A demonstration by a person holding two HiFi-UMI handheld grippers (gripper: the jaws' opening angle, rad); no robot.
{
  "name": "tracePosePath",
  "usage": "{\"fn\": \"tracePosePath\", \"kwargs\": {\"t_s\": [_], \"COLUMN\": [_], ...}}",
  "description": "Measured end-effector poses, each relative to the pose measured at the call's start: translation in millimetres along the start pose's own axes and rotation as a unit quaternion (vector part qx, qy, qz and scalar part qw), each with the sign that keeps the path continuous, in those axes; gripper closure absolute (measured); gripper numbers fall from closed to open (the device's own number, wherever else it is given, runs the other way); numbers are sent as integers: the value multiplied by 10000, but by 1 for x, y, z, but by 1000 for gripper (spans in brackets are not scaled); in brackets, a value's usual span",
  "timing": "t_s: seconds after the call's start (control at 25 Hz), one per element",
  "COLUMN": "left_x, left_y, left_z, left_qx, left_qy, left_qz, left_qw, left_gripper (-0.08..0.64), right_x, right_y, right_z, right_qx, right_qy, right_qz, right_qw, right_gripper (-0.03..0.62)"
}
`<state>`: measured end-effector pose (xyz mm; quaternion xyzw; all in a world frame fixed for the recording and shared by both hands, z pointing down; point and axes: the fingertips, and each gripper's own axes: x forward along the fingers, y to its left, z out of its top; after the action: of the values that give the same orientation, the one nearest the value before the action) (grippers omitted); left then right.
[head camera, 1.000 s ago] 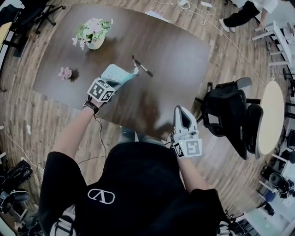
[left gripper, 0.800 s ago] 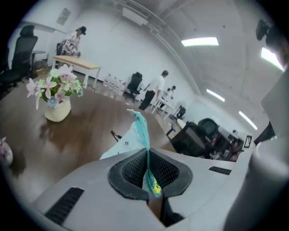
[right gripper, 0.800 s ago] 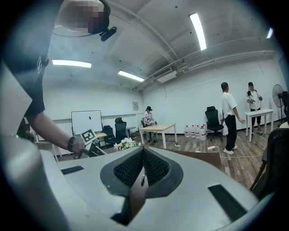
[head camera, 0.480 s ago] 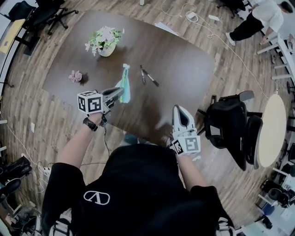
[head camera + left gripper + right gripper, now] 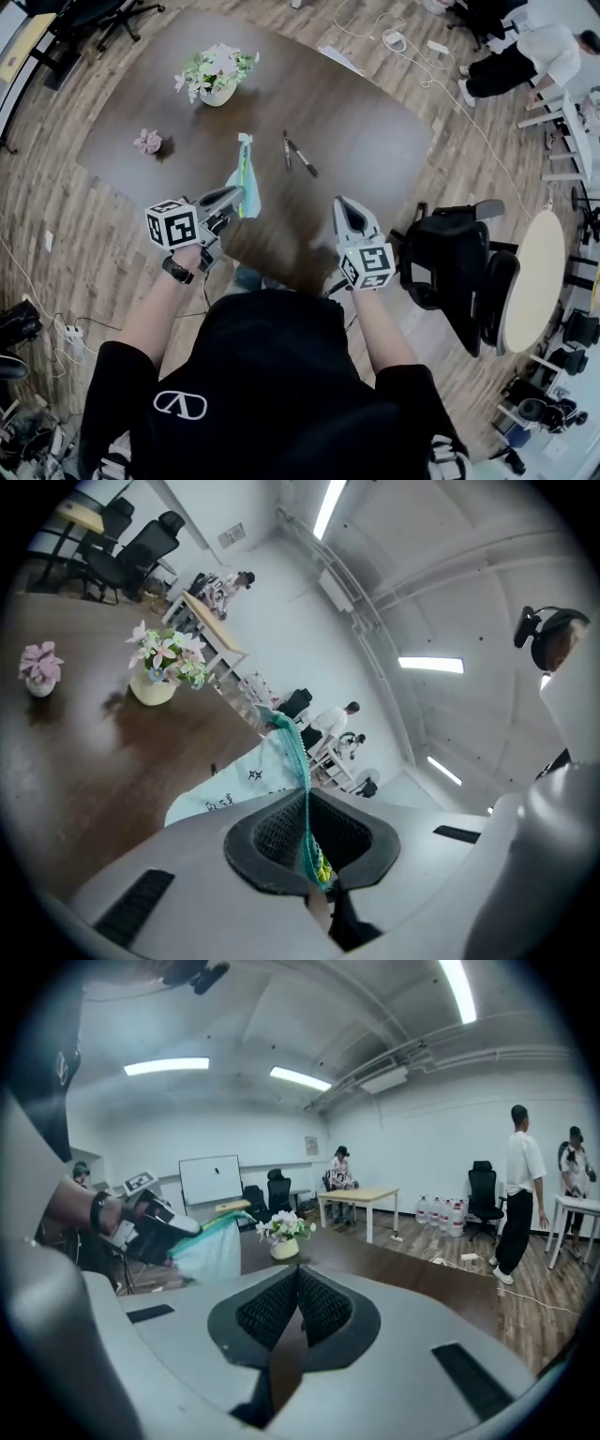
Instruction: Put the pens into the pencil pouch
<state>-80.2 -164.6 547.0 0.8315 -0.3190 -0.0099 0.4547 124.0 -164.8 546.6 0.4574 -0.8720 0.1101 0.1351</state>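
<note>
Pouch (image 5: 242, 174) lifted higher; right gripper (image 5: 340, 202) moved forward.

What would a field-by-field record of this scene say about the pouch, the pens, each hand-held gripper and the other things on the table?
Pouch: teal pouch, held up off the table
Left: left hand-held gripper shut on pouch edge
Right: right hand-held gripper shut, nothing between its jaws
Pens: two pens lying side by side on table, outside pouch
Other: flower vase, pink flower
</note>
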Motion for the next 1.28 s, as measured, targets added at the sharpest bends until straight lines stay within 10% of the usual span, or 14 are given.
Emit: {"fn": "tracePosePath", "kwargs": {"t_s": [0.12, 0.16, 0.2, 0.44, 1.04, 1.28], "left_x": [-3, -4, -4, -12, -20, -25], "left_y": [-1, -1, 0, 1, 10, 8], "left_z": [-7, -10, -14, -35, -66, -70], "left_qx": [-145, -193, -249, -549, -681, -729], "left_qy": [-106, -122, -141, -253, -326, -363], "left_qz": [-37, -41, -40, -30, 128, 145], "left_qw": [9998, 9997, 9996, 9982, 9971, 9966], "left_gripper": [546, 546, 546, 546, 546, 546], "right_x": [43, 59, 76, 163, 263, 271], "right_y": [-13, -16, -19, -36, -49, -53], "right_z": [-4, -4, -4, -28, -191, -204], "right_qx": [-280, -359, -428, -1173, -1294, -1252], "right_qy": [295, 384, 526, 1718, 4962, 5207], "right_qz": [237, 317, 412, 718, 1354, 1229], "right_qw": [9989, 9981, 9968, 9755, 8477, 8355], "right_gripper": [549, 316, 222, 252, 413, 533]}}
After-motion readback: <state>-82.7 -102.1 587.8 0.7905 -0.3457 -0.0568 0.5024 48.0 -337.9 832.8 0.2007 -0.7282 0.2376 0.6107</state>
